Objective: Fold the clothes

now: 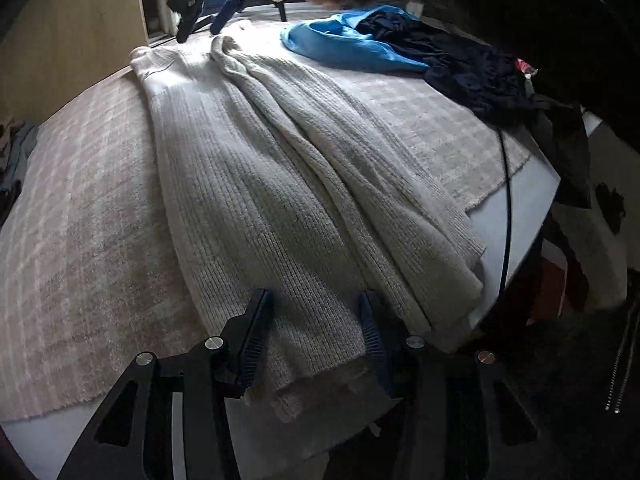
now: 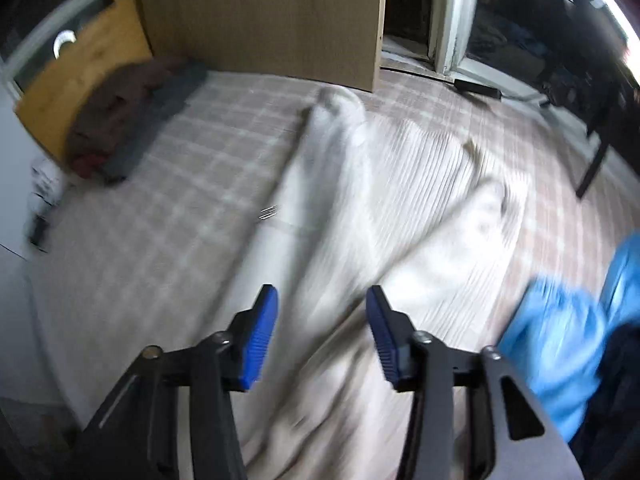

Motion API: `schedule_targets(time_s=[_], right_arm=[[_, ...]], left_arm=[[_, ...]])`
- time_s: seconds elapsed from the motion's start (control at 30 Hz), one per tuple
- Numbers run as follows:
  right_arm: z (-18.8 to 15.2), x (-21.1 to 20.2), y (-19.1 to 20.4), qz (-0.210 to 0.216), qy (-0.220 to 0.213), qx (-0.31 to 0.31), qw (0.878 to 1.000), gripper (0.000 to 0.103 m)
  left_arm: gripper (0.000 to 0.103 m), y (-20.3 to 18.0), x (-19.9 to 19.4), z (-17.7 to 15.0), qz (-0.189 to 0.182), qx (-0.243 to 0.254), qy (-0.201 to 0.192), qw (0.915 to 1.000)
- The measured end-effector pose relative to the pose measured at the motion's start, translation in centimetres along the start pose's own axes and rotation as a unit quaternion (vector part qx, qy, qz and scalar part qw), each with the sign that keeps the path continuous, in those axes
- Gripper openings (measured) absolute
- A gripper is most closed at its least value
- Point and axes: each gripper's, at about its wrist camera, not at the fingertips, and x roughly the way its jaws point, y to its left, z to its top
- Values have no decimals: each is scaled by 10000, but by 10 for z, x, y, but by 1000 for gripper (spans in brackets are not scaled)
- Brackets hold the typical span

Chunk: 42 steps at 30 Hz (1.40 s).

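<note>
Left gripper (image 1: 316, 312) sits lowest in its view, jaws spread wide and holding nothing, poised over the near hem of the cream ribbed sweater (image 1: 256, 184). Blue ribbed pads (image 1: 256, 344) line the inner faces of its black fingers.

Sweater lies lengthwise on a pink-and-white plaid blanket (image 1: 80, 240) that covers the tabletop (image 1: 532, 208). One sleeve (image 1: 340, 152) is folded over the body and runs along the sweater's right side; the hem end reaches the near blanket edge, the neck end points away.

Beyond the sweater, at the far right of the blanket: a bright blue garment (image 1: 344, 44), with a dark navy garment (image 1: 464, 68) heaped against and partly over it. A black cable (image 1: 507, 200) runs down the right edge of the tabletop.

Right gripper (image 1: 208, 12) shows at the far end of the sweater in the left wrist view, near the neck.

Right wrist view is badly motion-blurred. Right gripper's jaws parted, nothing between them, hanging above the sweater (image 2: 360, 208). Blue garment (image 2: 560, 344) at lower right. At far left, what looks like a stack of dark red and grey folded clothes (image 2: 124, 124) on the blanket (image 2: 160, 220), next to a wooden panel (image 2: 264, 16).
</note>
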Motion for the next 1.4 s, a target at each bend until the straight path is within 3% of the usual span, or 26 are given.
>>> schedule_targets(time_s=[0.07,0.2,0.33,0.4,0.47,0.5,0.6,0.77,0.87,1.0,1.03,1.13,1.27,1.3,1.33,1.4], right_arm=[[3,12,-10,22,212,-112,9997,47],[4,31,-16,233,580,-383,9973,50],[0,30,-8,312,548,-824,9946,50],[-2,29,-7,369,535,-966,9932,44],[-3,28,-8,273,517,-1035,9929,34],[-3,26,-9,301,480,-1016,9932,28],[-2,18,-16,492,353,-820,9948,13],[-1,6,-15,724,213,-735,9944,9],[4,-9,-13,1075,-56,-612,9923,9],[-4,7,-9,695,118,-760,9946,9],[-7,12,-8,641,167,-814,9945,11],[-8,13,-8,596,156,-802,9949,18],[-4,-9,-10,712,-3,-721,9948,26],[-4,-14,-9,770,-25,-741,9943,34],[-5,-16,-7,800,0,-778,9938,40],[-5,-11,-5,704,74,-867,9937,40]], left_arm=[[43,-5,-1,1,60,-130,35,9999],[51,-7,-2,-1,30,-503,118,9987],[54,-14,0,-5,222,-381,52,9990],[44,-12,-3,-6,191,-454,17,9988],[18,-9,-5,-6,135,-578,-14,9982],[14,-8,-5,-5,127,-643,-14,9979],[12,-8,-5,-3,240,-743,35,9969],[12,-10,-21,-2,776,-595,9,9952],[12,-7,-38,-1,1244,-539,-54,9908],[17,1,-28,-8,1076,-796,128,9909],[25,-2,-22,-9,1070,-785,259,9908],[31,-6,-24,-11,1030,-849,309,9906],[39,-9,-53,-4,888,-973,-102,9912],[39,-11,-58,-1,869,-916,-212,9918],[42,-14,-59,1,845,-847,-276,9924],[44,-18,-45,6,769,-651,-194,9947]])
